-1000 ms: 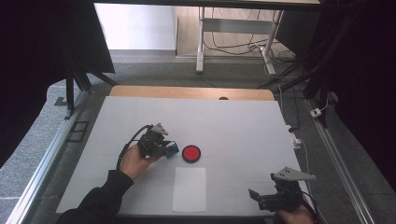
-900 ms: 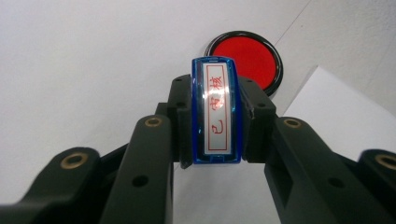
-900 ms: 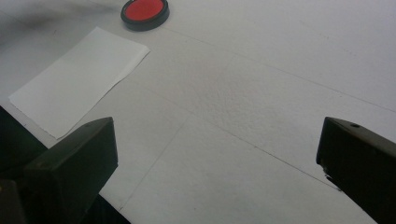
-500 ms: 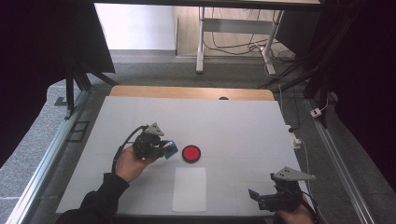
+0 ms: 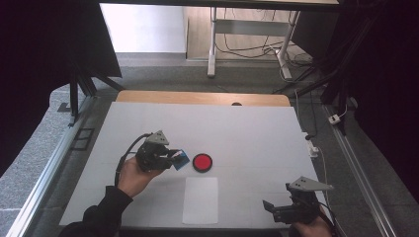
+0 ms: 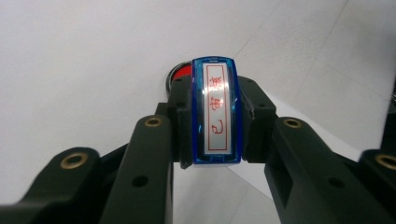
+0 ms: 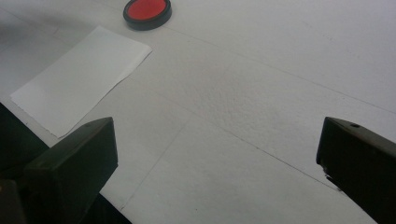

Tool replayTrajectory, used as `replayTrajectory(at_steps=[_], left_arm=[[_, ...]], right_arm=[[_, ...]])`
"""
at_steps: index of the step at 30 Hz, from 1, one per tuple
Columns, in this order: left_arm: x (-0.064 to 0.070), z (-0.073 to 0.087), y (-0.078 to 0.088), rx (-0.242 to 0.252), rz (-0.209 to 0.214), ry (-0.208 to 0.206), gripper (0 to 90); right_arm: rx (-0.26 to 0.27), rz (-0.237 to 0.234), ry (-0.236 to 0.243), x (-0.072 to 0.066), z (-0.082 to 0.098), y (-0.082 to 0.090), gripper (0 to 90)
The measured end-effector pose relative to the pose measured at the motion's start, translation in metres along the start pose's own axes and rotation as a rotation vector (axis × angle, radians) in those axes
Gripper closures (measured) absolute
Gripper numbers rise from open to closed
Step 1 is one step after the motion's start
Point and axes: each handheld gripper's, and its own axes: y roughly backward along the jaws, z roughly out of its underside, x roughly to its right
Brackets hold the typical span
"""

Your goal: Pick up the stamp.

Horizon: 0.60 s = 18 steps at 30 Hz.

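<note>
left gripper (image 5: pixel 173 159) clamped on blue stamp (image 6: pixel 215 112), squeezed between both jaws, just beside red ink pad (image 5: pixel 202 162). right gripper (image 5: pixel 271 207) spread wide near paper (image 5: pixel 200 199), holding nothing.

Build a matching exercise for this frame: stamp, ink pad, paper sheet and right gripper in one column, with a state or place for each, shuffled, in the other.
Things:
1. blue transparent plastic stamp with red characters
2. round black ink pad with red centre
3. white rectangular paper sheet
4. right gripper

States or places:
A. open, at the table's near right corner
B. flat on the table, nearer the person than the red disc
C. clamped between the left gripper's jaws
D. just beyond the held stamp's tip

Pairs: 1-C, 2-D, 3-B, 4-A
</note>
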Motion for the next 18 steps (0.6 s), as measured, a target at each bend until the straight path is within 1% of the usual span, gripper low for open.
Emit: replayTrajectory(at_steps=[3,9,11,18], left_arm=[[0.003,0.001,0.005,0.013,0.010,-0.007,69.5],[0.008,0.004,0.013,0.055,0.056,-0.003,69.5],[0.011,0.005,0.015,0.067,0.063,-0.002,69.5],[0.019,0.009,0.020,0.085,0.089,-0.008,69.5]], right_arm=[[-0.001,0.001,0.001,0.000,0.000,0.000,0.0],[-0.001,0.002,0.000,0.000,0.000,0.000,0.0],[-0.002,0.003,0.001,0.000,0.000,0.000,0.0],[-0.001,0.002,0.004,0.000,0.000,0.000,0.0]])
